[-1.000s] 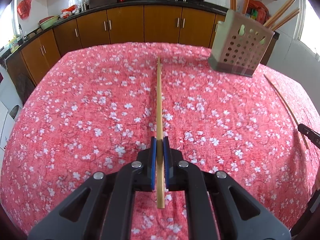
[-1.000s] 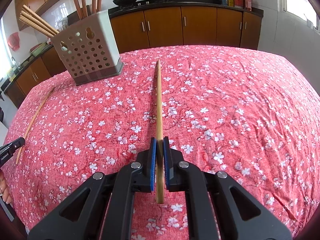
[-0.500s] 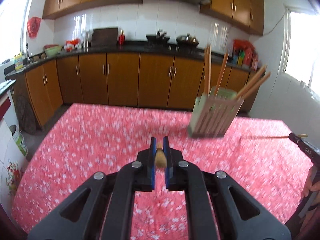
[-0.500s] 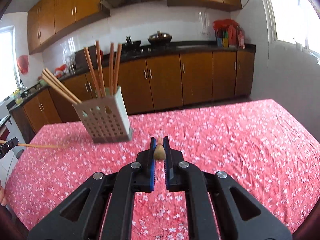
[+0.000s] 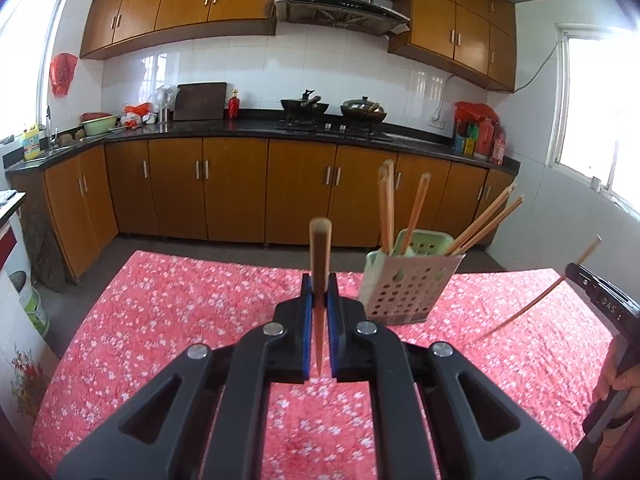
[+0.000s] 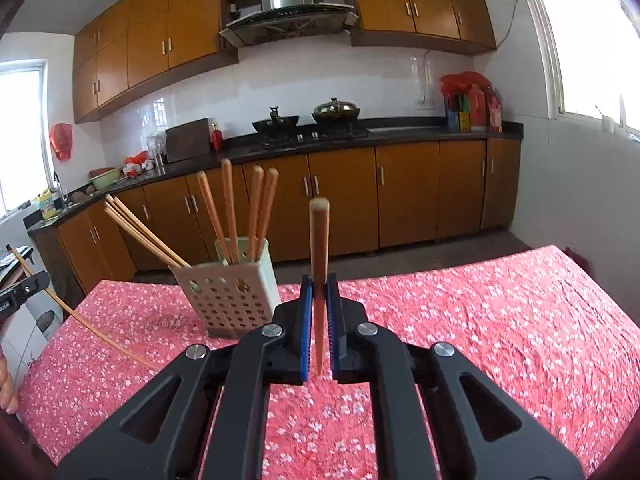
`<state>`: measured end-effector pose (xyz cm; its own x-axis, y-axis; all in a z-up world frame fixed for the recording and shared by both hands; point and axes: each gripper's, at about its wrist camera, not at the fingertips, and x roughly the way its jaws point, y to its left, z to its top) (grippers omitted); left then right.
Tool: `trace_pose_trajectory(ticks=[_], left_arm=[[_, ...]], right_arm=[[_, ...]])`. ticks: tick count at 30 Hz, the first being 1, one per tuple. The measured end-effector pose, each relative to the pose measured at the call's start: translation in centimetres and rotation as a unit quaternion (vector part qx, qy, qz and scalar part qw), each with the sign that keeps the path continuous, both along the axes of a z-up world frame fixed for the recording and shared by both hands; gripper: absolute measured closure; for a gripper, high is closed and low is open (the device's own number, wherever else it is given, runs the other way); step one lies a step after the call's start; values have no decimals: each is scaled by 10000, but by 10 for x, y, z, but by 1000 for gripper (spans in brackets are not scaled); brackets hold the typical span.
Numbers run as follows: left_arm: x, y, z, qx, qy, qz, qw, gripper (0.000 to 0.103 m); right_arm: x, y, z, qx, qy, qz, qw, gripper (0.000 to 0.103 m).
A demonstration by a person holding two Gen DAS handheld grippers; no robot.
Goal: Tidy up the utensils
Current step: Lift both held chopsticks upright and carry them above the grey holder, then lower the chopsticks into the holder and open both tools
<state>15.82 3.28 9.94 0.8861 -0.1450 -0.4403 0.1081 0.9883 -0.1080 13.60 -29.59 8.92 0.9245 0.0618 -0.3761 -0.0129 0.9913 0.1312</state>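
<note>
Change since earlier frames: both grippers have risen from the tablecloth, each lifting its chopstick clear of the cloth and tilting upward, so the kitchen cabinets now fill the views. Left gripper (image 5: 319, 300): jaws clamped narrow on one chopstick (image 5: 320, 256), long axis running forward along the fingers, blunt end raised. Right gripper (image 6: 319, 300): jaws clamped narrow on a second chopstick (image 6: 319, 248), same attitude. Destination: perforated utensil holder (image 5: 408, 284), standing on the floral tablecloth (image 5: 180, 312), already carrying several upright and leaning chopsticks. Key relation: the holder (image 6: 228, 296) lies ahead and to the right of the left gripper, ahead and to the left of the right gripper, hence between the two. Which gripper is nearer cannot be told. Judgement: each stick points roughly level-forward while the holder's opening faces up, so the coming move probably calls for tipping a stick toward vertical above the rim. Risk: collision with sticks already inside.
</note>
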Motion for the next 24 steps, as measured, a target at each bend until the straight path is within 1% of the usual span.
trace_pose_trajectory(ticks=[4,6,10,15,19,21,24], left_arm=[[2,-10,14,-100,-148,-185,9997,95],[4,-20,25,-146,-278,-295,9991,95],[9,-37,47,-197,-549,-447,9973,95],[17,-53,75,-394,-834,-582,9940,95],[27,-62,95,-525,-1091,-538,9912,95],[33,-66,102,-521,-1218,-462,9901,95],[44,-70,109,-447,-1421,-321,9883,95]], right_arm=[[2,12,21,-34,-246,209,9995,95],[3,17,32,-27,-397,308,9987,95],[4,26,56,74,-732,499,9960,95],[9,38,83,263,-1098,721,9910,95],[14,47,98,312,-1350,822,9869,95],[21,50,104,318,-1498,802,9849,95],[28,52,106,298,-1656,700,9833,95]])
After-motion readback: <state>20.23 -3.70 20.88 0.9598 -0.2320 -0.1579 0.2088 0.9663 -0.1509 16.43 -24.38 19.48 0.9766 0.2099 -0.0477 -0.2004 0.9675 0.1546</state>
